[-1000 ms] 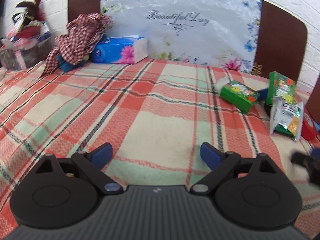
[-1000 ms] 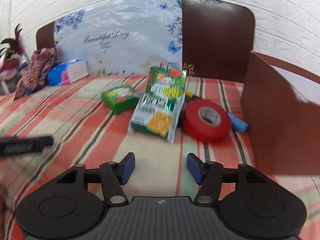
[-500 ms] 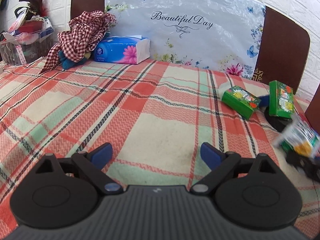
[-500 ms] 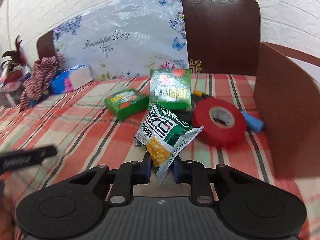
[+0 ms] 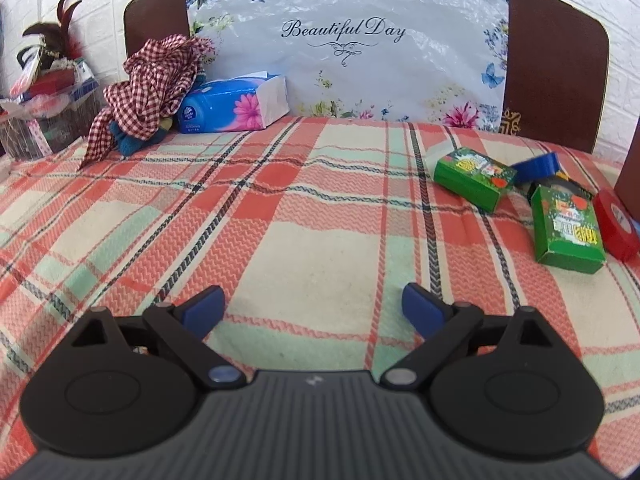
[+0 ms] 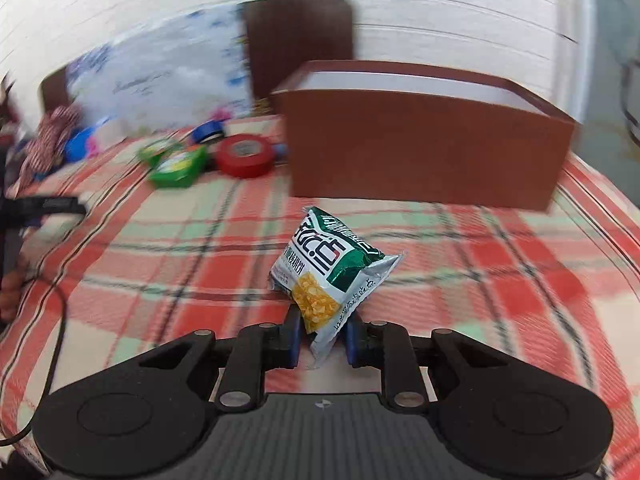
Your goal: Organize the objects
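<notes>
While its jaws ease slightly apart, the right gripper (image 6: 320,338) has the lower corner of a green-and-silver snack packet (image 6: 330,276) between its blue pads, which press on the foil; the packet stands up and forward from the fingertips, clear of the plaid bedspread (image 6: 500,280). Directly ahead of it stands a brown cardboard box (image 6: 424,152), open at the top, its near wall facing the gripper and its right corner close to the bedspread's right edge. Bare cloth separates packet and box. Ahead and to the left, just beside the box's left wall, lies a red tape roll (image 6: 245,156), then two green cartons (image 6: 178,166) and a blue tape roll (image 6: 208,131), all blurred.

The left gripper (image 5: 314,306) is spread wide with nothing between its fingers, over open bedspread. Ahead and to its right lie one green carton (image 5: 472,178) and another green carton (image 5: 568,228), the latter touching the red tape roll at the frame's right edge. Far ahead to the left, against the headboard, sit a blue tissue pack (image 5: 234,106) and a checked cloth (image 5: 154,80). A broad unobstructed stretch lies between these and the left gripper.
</notes>
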